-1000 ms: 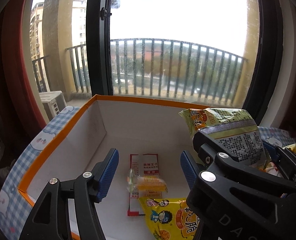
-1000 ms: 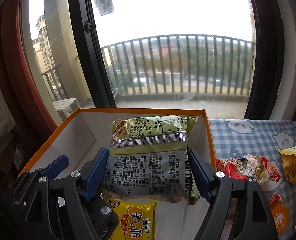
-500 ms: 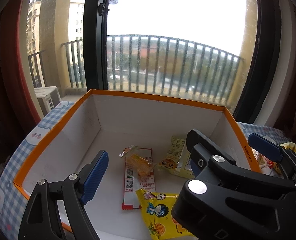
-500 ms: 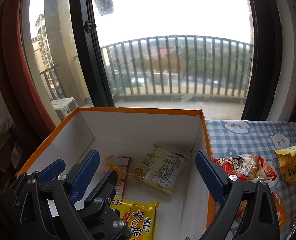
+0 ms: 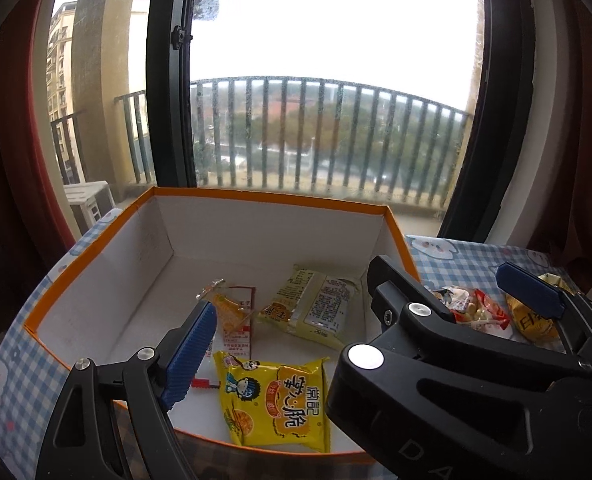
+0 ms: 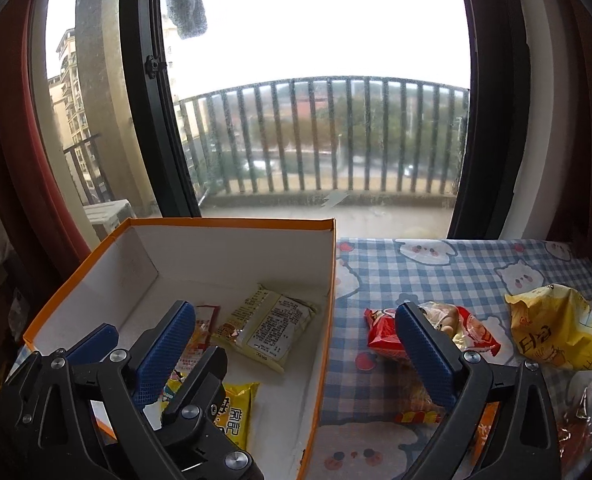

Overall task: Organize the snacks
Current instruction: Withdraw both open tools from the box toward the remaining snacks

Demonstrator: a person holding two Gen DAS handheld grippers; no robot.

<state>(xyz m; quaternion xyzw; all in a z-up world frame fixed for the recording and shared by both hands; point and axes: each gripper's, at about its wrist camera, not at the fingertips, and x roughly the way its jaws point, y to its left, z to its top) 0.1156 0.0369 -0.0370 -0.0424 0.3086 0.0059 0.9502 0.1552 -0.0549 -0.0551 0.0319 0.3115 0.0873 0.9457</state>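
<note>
An orange-rimmed white box (image 5: 264,197) (image 6: 232,222) holds a green-yellow packet (image 5: 311,308) (image 6: 270,326), a yellow packet (image 5: 276,404) (image 6: 236,412), a small orange candy (image 5: 228,310) and a red-white sachet (image 5: 240,340). My left gripper (image 5: 284,340) is open and empty above the box's near side. My right gripper (image 6: 296,360) is open and empty over the box's right wall (image 6: 327,320). A red snack bag (image 6: 471,332) (image 5: 471,312) and a yellow bag (image 6: 555,332) (image 5: 531,320) lie on the checked cloth to the right.
The blue checked tablecloth (image 6: 435,272) covers the table right of the box. More wrappers (image 6: 575,436) lie at the lower right. A window with a dark frame (image 6: 148,100) and a balcony railing stand behind the table. Red curtains hang on both sides.
My right gripper opened and let the green-yellow packet fall into the box, then drew back to the right. My left gripper pulled back toward the box's near edge.
</note>
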